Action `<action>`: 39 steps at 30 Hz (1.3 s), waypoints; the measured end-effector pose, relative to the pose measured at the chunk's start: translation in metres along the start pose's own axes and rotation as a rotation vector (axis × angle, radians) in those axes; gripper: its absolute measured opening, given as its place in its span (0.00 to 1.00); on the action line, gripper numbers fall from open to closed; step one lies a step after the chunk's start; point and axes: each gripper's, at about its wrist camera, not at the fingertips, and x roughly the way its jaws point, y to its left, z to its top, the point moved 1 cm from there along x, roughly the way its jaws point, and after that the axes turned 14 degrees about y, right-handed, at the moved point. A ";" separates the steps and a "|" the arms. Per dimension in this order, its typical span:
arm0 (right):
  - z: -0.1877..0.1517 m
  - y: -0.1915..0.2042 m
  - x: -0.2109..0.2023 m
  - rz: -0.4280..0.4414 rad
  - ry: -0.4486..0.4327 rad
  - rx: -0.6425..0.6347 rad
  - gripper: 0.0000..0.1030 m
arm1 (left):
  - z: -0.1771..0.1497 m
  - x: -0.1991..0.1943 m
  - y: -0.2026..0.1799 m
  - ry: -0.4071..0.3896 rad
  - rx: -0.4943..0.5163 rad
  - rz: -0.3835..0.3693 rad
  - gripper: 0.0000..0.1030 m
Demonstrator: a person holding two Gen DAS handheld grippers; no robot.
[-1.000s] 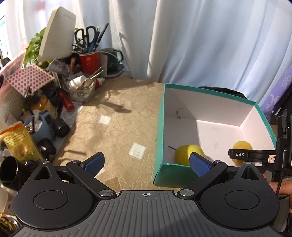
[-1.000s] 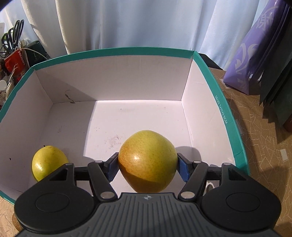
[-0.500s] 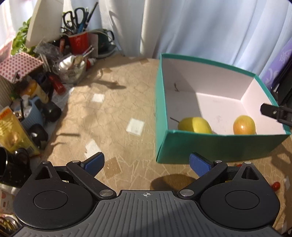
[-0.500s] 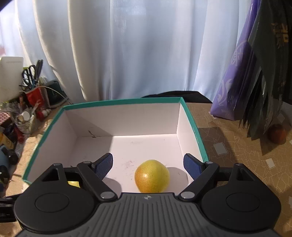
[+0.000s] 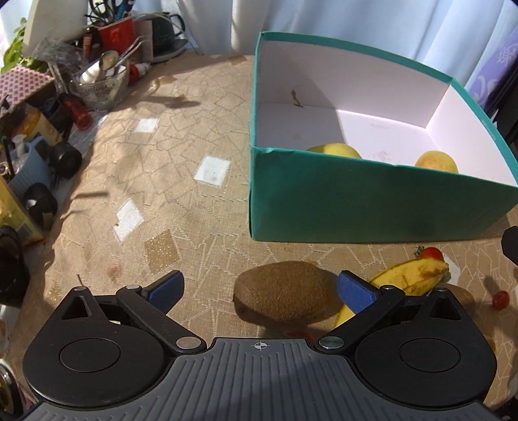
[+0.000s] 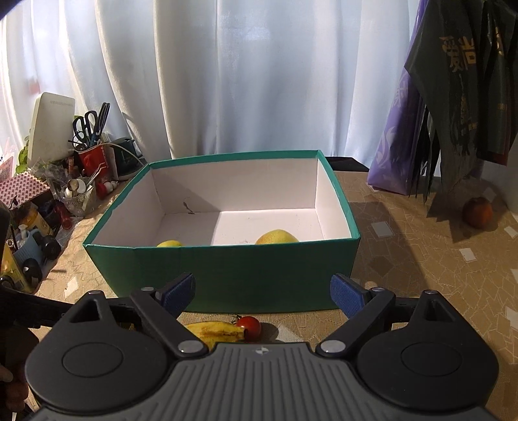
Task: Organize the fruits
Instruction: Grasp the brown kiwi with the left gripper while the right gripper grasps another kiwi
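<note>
A green box point(image 5: 372, 197) with a white inside holds two yellow pears point(image 5: 335, 150) point(image 5: 436, 161); it also shows in the right wrist view point(image 6: 226, 275). My left gripper point(image 5: 260, 288) is open, and a brown kiwi point(image 5: 286, 299) lies on the table between its fingers, nearer the right one. A banana point(image 5: 411, 272) and a cherry tomato point(image 5: 430, 252) lie just right of it. My right gripper point(image 6: 262, 291) is open and empty in front of the box, above the banana point(image 6: 215, 330) and the tomato point(image 6: 248, 325).
Clutter fills the table's left edge: a red cup with scissors point(image 5: 116, 29), a glass bowl point(image 5: 100, 87), black rollers point(image 5: 66, 158). A second cherry tomato point(image 5: 500, 299) lies at right. A reddish fruit point(image 6: 477, 212) and purple and dark bags point(image 6: 404, 129) stand at the far right.
My right gripper let go of the pear in the box and drew back and up out of it. My left gripper pulled back and down; the kiwi now lies between its fingers.
</note>
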 end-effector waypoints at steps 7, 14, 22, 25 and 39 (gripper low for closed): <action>-0.006 -0.009 0.001 -0.003 0.015 0.016 0.88 | 0.002 0.010 -0.003 0.035 -0.037 0.007 1.00; -0.004 -0.012 0.007 0.013 0.033 0.019 0.88 | 0.006 0.018 -0.005 0.064 -0.051 0.021 1.00; -0.004 -0.016 0.013 0.011 0.053 0.033 0.88 | 0.008 0.028 -0.003 0.101 -0.077 0.030 1.00; -0.003 -0.018 0.013 0.008 0.054 0.037 0.88 | 0.008 0.031 -0.005 0.108 -0.077 0.030 1.00; -0.004 -0.025 0.017 -0.005 0.075 0.070 0.88 | 0.004 0.028 -0.011 0.079 -0.047 0.002 0.78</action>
